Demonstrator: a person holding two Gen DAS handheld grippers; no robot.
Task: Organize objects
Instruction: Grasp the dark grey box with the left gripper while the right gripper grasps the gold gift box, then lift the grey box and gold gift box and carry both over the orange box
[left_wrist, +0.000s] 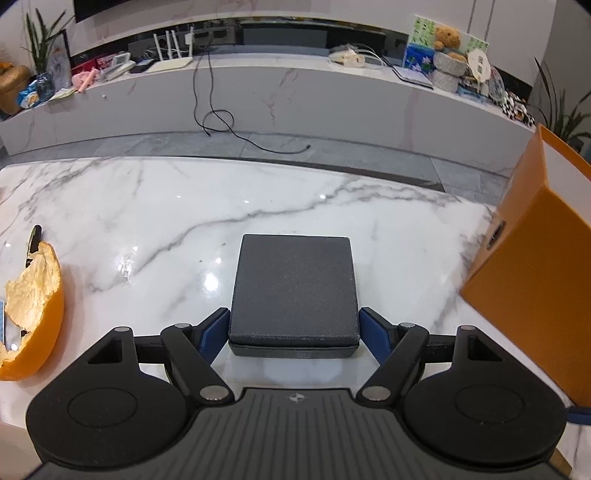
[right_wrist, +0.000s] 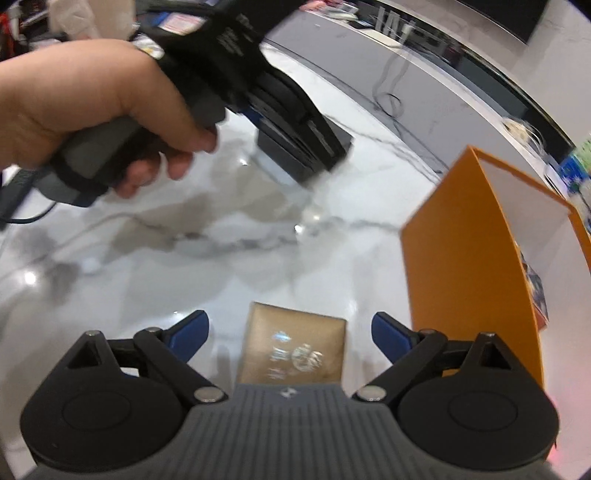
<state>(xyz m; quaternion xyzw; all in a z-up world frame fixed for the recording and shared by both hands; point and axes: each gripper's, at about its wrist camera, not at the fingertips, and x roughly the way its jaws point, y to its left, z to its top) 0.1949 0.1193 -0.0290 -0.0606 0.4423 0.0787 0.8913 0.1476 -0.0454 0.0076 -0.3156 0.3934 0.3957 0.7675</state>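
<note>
L gripper (left_wrist: 293, 325) sits low over the white marble worktop (left_wrist: 147, 221), blue fingers (left_wrist: 212, 328) pressed against both sides of a dark grey box (left_wrist: 293, 288), pinching it at its near end; the box lies flat w/ its lid up, centre of the worktop. In the R wrist view the same gripper shows far left, held by a hand (right_wrist: 92, 107) wrapped round its grey handle, w/ the box (right_wrist: 306, 155) under it, blurred. R gripper (right_wrist: 290, 332) hangs above the worktop w/ jaws spread wide, nothing between the pads; below it, near edge, lies a tan square packet (right_wrist: 295, 347) w/ a silvery print, too blurred to read. Whether the packet rests flat on the marble or is slightly raised, can't tell. An orange box (right_wrist: 469, 266) w/ white inside stands upright on the right side, open end facing far/up, something printed showing inside its right wall. In the L wrist view that orange box (left_wrist: 532, 266) is right of the grey box, well apart. Near left: an orange peel (left_wrist: 33, 314), hollow side up, w/ a black pen (left_wrist: 34, 243) just beyond it. Far off, a marble ledge w/ clutter, a cable trailing on the floor.
</note>
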